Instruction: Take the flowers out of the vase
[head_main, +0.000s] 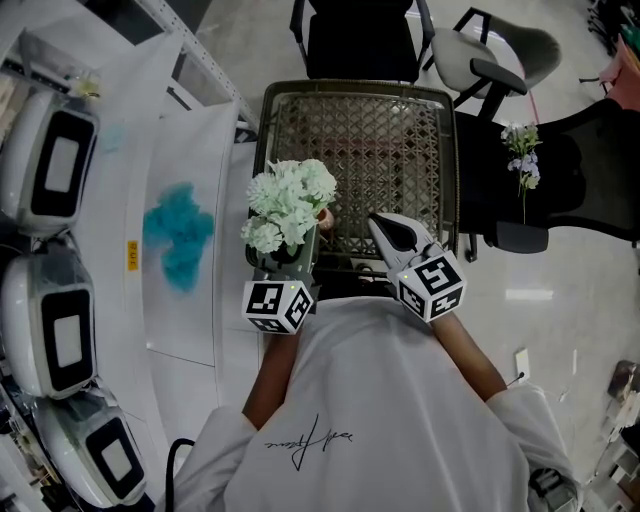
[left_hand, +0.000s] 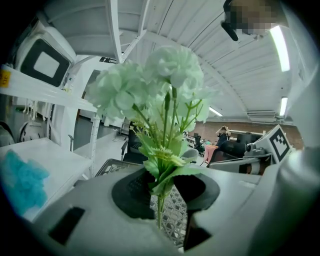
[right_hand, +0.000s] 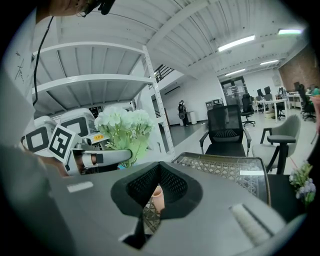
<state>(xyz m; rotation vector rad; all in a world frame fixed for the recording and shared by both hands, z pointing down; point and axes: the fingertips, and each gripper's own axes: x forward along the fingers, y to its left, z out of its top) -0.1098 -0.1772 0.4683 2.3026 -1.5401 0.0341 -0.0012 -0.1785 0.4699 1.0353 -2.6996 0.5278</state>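
A bunch of pale green-white flowers (head_main: 290, 200) stands upright over the near left corner of the wire-mesh table (head_main: 360, 140). My left gripper (head_main: 285, 260) is shut on its stems, which run down between the jaws in the left gripper view, where the flowers (left_hand: 165, 85) fill the middle. A small terracotta vase (head_main: 325, 215) pokes out just right of the blooms. My right gripper (head_main: 377, 222) is shut and empty, to the right of the vase. Through the gap behind its meeting tips (right_hand: 159, 167) I see the vase (right_hand: 157, 197), with the flowers (right_hand: 125, 127) off to its left.
A purple-white flower sprig (head_main: 522, 160) lies on a black seat at the right. White shelves on the left hold machines and a blue cloth (head_main: 178, 235). Office chairs (head_main: 360, 40) stand beyond the table.
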